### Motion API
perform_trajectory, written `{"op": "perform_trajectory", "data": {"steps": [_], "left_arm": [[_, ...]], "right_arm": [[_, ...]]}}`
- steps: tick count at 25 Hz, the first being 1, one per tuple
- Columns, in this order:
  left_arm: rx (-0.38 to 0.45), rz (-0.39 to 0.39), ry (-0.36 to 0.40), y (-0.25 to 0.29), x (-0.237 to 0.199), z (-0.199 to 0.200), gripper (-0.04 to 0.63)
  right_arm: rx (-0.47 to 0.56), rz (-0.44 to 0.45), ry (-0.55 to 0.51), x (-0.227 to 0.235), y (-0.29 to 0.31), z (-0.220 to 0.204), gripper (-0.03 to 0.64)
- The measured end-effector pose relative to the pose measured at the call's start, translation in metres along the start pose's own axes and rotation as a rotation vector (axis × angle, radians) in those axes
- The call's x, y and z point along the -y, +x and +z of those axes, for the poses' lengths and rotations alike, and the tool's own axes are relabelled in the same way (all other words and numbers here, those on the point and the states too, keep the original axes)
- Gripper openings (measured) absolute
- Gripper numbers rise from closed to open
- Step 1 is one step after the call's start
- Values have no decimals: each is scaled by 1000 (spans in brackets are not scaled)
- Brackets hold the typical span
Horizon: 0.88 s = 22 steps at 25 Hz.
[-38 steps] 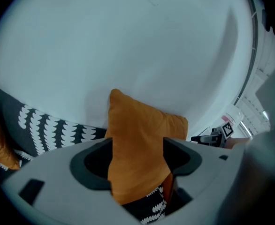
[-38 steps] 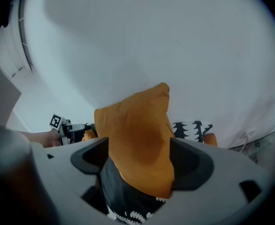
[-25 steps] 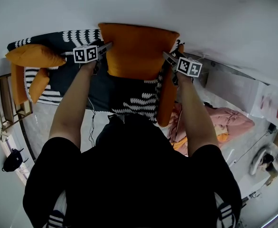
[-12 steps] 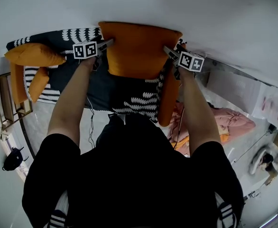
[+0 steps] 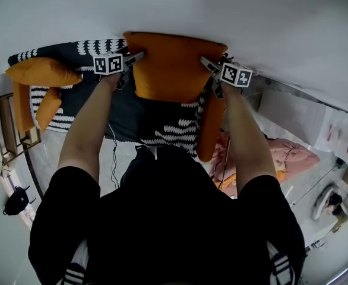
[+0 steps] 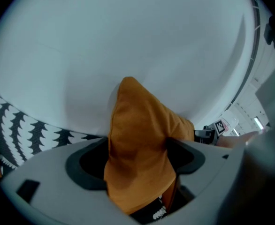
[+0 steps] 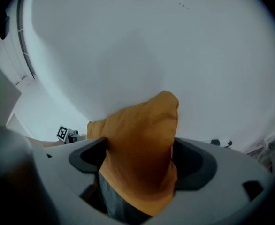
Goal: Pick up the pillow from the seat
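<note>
Black T-shirt and 2 bare forearms fill the near field in the head view, arms stretched out toward the sofa.

At the arm ends: left gripper (image 5: pixel 139 56) sits at the upper-left corner of the pillow (image 5: pixel 171 67), right gripper (image 5: pixel 205 62) at its upper-right corner.

Jaw state: both pairs have just been opening and stand wide. In the left gripper view the orange corner sits between the 2 jaws and fills the gap, but the fabric looks puffed, not pinched. The right gripper view shows the same: corner between the jaws, no squeeze visible. I read both as spread around the pillow, not clamped on it.

Pillow location: upright over the sofa seat (image 5: pixel 126 111), lower edge down at the dark patterned cover. Can't confirm whether that edge rests on the seat or hangs just above it.

To the sides: orange cushions (image 5: pixel 43 70) at the sofa's left end and a narrow orange cushion (image 5: pixel 209 126) at the right end. Neither gripper is on them.

Farthest: white wall (image 5: pixel 239 16), with the pillow's back against it.

Progress call:
- Done: approach and alignment, with 2 corners bracketed.
- Left: close both jaws, get a real bite on the fabric, lift clear of the seat.
- With no grip on, the pickup itself isn't done.
</note>
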<state>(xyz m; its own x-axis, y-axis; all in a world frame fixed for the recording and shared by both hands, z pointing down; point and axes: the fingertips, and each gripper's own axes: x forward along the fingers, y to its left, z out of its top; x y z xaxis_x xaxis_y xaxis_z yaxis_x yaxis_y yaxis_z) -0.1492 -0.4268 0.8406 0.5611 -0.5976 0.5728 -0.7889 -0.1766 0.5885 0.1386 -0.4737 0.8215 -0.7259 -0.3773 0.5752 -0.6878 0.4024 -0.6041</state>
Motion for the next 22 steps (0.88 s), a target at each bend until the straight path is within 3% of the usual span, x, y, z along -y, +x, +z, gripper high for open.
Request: {"op": "perform_trajectory", "data": {"steps": [22], "left_arm": [[-8, -30, -24, 15, 12, -1, 293]], "right_arm": [[-21, -28, 29, 1, 17, -1, 411]]}}
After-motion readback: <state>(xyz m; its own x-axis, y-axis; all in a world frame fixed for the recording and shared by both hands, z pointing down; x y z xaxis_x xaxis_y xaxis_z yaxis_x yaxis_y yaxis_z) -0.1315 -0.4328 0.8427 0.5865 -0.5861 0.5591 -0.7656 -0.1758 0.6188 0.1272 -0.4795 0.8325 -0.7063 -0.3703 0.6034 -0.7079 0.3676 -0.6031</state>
